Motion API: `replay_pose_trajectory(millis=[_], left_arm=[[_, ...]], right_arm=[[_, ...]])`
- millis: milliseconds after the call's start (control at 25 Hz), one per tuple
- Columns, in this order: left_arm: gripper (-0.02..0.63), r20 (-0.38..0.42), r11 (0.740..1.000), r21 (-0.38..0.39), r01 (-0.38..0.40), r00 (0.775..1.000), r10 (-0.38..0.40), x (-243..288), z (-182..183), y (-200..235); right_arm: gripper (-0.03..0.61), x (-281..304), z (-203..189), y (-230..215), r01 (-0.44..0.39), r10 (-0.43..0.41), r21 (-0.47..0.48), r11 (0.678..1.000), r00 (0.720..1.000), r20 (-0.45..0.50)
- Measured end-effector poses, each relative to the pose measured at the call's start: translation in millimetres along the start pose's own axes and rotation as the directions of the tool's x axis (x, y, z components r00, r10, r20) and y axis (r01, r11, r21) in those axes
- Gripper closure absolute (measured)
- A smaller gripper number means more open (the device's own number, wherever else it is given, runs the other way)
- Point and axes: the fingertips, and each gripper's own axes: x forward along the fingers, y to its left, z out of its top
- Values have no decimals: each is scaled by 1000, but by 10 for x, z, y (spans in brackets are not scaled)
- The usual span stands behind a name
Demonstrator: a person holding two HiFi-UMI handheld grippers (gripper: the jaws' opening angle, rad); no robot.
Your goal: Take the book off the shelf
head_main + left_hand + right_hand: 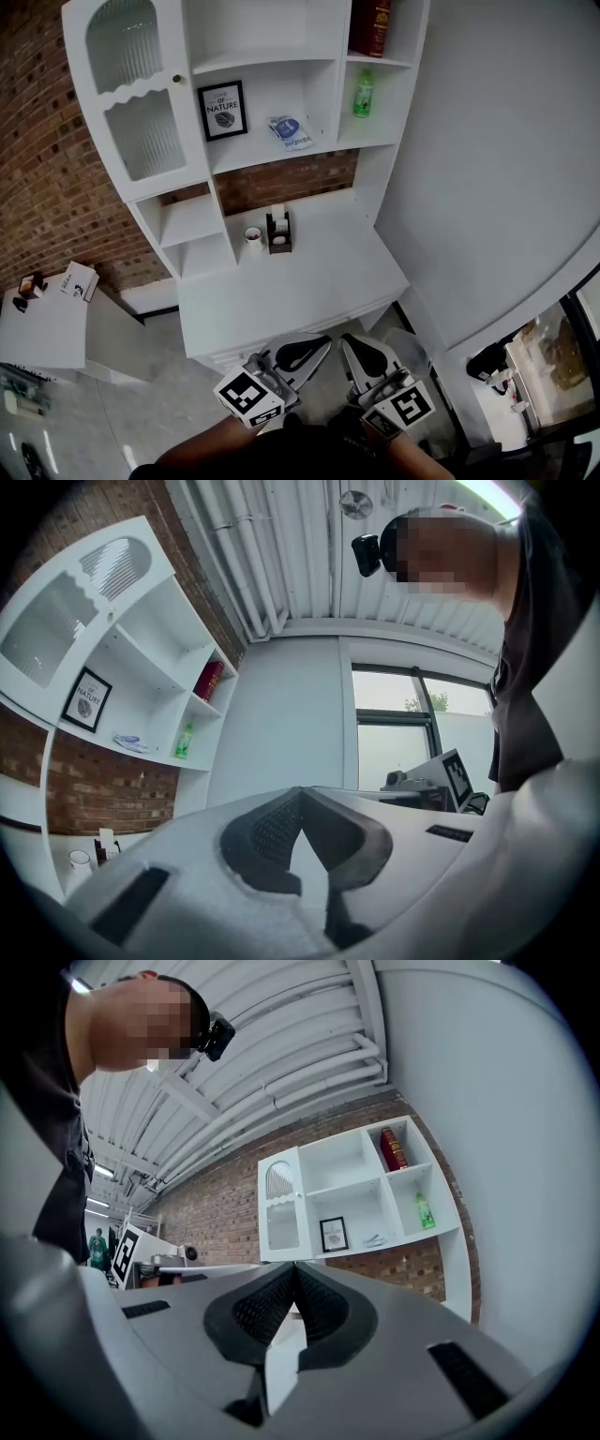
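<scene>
**Operator:** Head view first. Where is it, and what are my hands doing?

**Guide:** The dark red hardback book [370, 26] stands in the top right compartment of the tall white wooden shelf unit [272, 61]. It is towards that compartment's left wall, and its top is cut off by the frame. A green plastic bottle [364, 94] stands in the compartment below it. Your left hand-held gripper [309, 352] and right hand-held gripper [364, 356] hang low, off the front edge of the white tabletop [309, 272] and well apart from the book.

**Operator:** And the left gripper view?

**Guide:** Your left hand-held gripper [298, 803] is clenched, its pads meeting at the tips with nothing between them. The book [208, 680] shows as a thick red slab that seems to lean a little, with its spine facing outward.

**Operator:** Right gripper view?

**Guide:** Your right hand-held gripper [295, 1279] is also clenched and empty. The book [393, 1148] sits high up, with free room to its right in the compartment.

**Operator:** How will it handle?

**Guide:** I'd judge it stiff-boarded and fairly heavy for one pinch, and the cover is likely smooth, so it may slip. You'd need to spread the jaws first, then pinch across its thickness around the middle of the spine. Use the free side for clearance, and have your other hand-held gripper ready underneath as it leaves the shelf's front edge.
</scene>
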Motion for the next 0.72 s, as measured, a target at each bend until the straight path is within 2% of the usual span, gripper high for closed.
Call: replay_pose_trajectory(millis=[160, 360, 560, 720], left_arm=[[606, 8, 998, -65, -27, 1000, 27, 36, -55, 170], [606, 14, 992, -68, -107, 994, 108, 172, -11, 469], [606, 14, 978, -40, -202, 979, 203, 463, -7, 801], [606, 27, 967, 6, -255, 967, 255, 913, -3, 1059]], right_arm=[[563, 189, -55, -85, -57, 56, 46, 997, 998, 15], [563, 502, 34, -327, -148, 145, 67, 987, 988, 48], [563, 767, -38, -772, -217, 217, 49, 975, 976, -2], [563, 946, 82, -1259, -268, 268, 31, 963, 963, 10]])
